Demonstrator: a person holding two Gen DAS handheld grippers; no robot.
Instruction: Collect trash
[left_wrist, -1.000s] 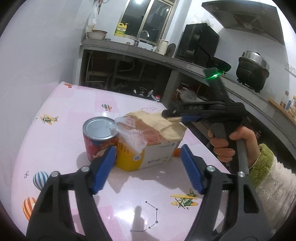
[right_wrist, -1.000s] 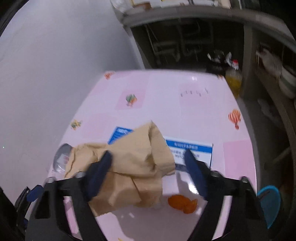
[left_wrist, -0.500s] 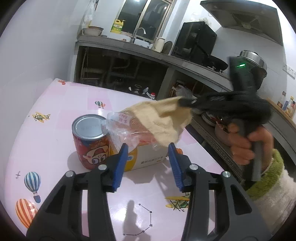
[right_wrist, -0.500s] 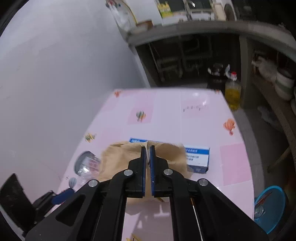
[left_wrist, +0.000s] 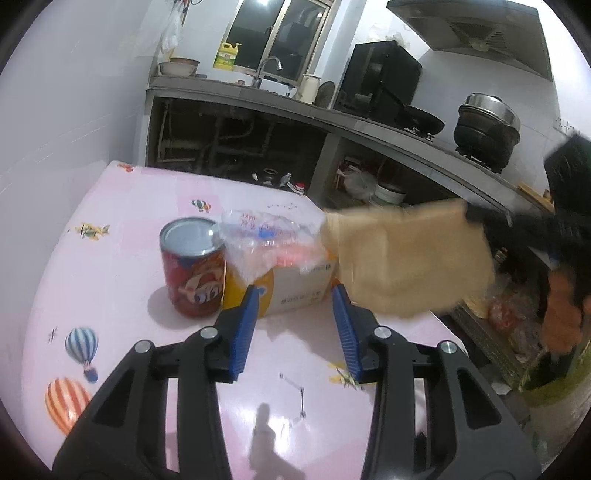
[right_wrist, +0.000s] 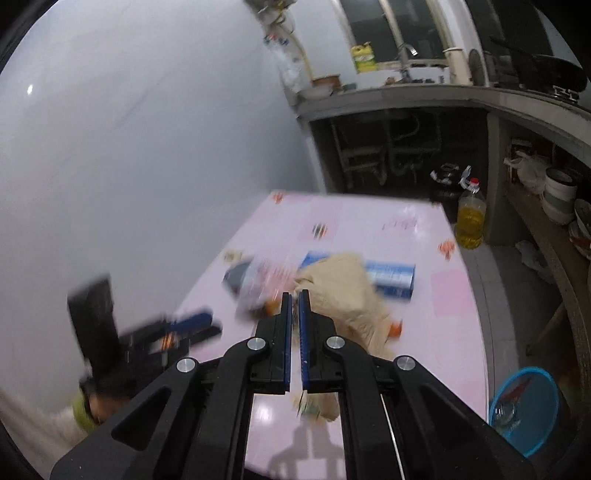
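1. My right claw (right_wrist: 294, 299) is pressed narrow on a crumpled brown paper bag (right_wrist: 343, 291); the blue pads pinch a fold of it, and the rest hangs ahead of and to the right of the fingers, above the pink surface (right_wrist: 454, 332).
2. From my left wrist view, that same paper bag (left_wrist: 406, 258) hangs off the surface, up and to the right of my left claw (left_wrist: 295, 325), with the right claw (left_wrist: 517, 229) a dark blur at its far corner.
3. My left claw stands half open, having just narrowed, with nothing between its pads. It hovers above the surface.
4. Just ahead of its fingertips sits a yellow-and-white carton (left_wrist: 291, 284) with a clear plastic wrapper (left_wrist: 266, 240) crumpled on top.
5. Ahead and to the left of the left claw, a red can (left_wrist: 194, 266) stands upright, touching the carton's left end.
6. In the right wrist view, the carton's blue-printed face (right_wrist: 388, 277) lies beyond the right claw, partly behind the bag. A small orange scrap (right_wrist: 395, 328) lies on the surface to the right of the fingers.
7. Low to the right of the right claw, a blue bin (right_wrist: 524, 410) sits on the floor beside the surface.
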